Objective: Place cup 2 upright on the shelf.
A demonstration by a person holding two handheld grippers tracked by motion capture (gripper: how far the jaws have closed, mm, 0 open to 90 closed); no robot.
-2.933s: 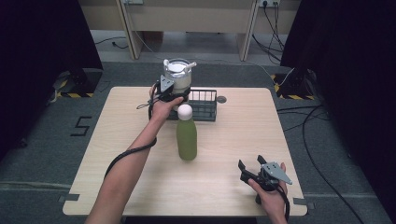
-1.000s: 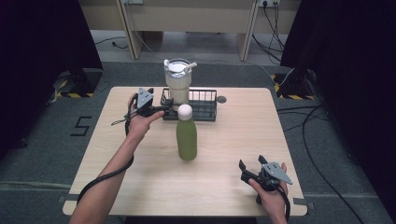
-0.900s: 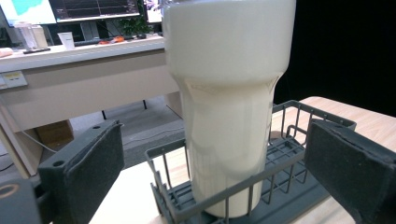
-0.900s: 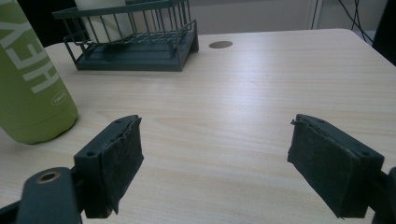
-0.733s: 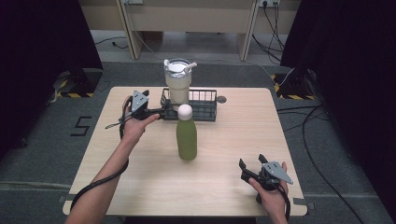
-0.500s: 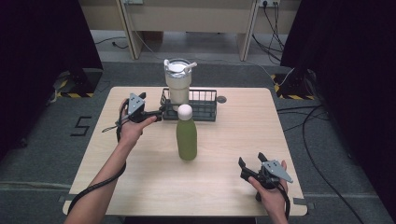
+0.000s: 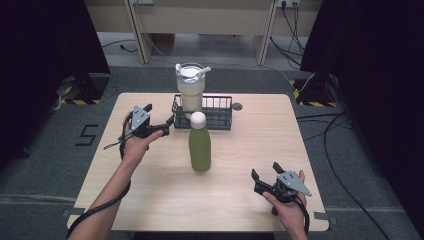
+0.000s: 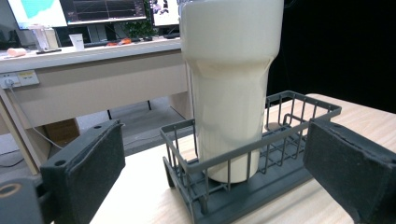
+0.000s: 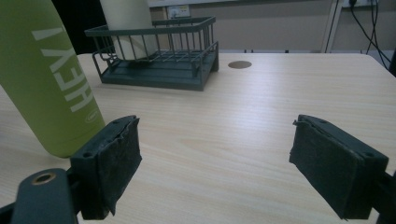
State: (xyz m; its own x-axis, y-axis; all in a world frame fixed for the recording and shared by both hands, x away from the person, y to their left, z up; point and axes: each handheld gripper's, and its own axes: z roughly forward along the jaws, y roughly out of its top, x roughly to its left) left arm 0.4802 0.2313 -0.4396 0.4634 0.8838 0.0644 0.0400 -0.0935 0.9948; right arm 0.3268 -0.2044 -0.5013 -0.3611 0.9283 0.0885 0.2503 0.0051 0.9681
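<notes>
Drawn back from the tumbler [image 7: 190, 91] since the earliest frame, the left gripper [image 7: 161, 131] is now held over the counter [image 7: 150, 190] just left of the basket [image 7: 218, 112], its jaws spread wide and nothing between them. No change is seen at the right gripper [image 7: 261, 183], which is kept low near the counter's front right corner with its jaws likewise released and empty.

Writing can be read on the green bottle [image 9: 49, 79]: white capitals "HEY!" run up its side, with a small oval mark below that is too small to be made out. A large "5" [image 7: 87, 135] is marked on the floor to the left of the counter.

The counter is of pale wood, with a round dark cap [image 9: 239, 64] set into it beyond the basket. The dark wire basket [image 9: 159, 51] is placed at the far middle of the counter. The cream tumbler [image 8: 229, 84] is stood upright in the basket's left end, and it is closed by a lid with a handle or straw at its top. The rest of the basket is seen to be bare. The bottle, closed with a white round cap [image 7: 198, 118], is stood upright on the counter in front of the basket, between the two grippers and apart from both. In the left gripper view, the tumbler and basket are framed between the jaws but are touched by neither.
</notes>
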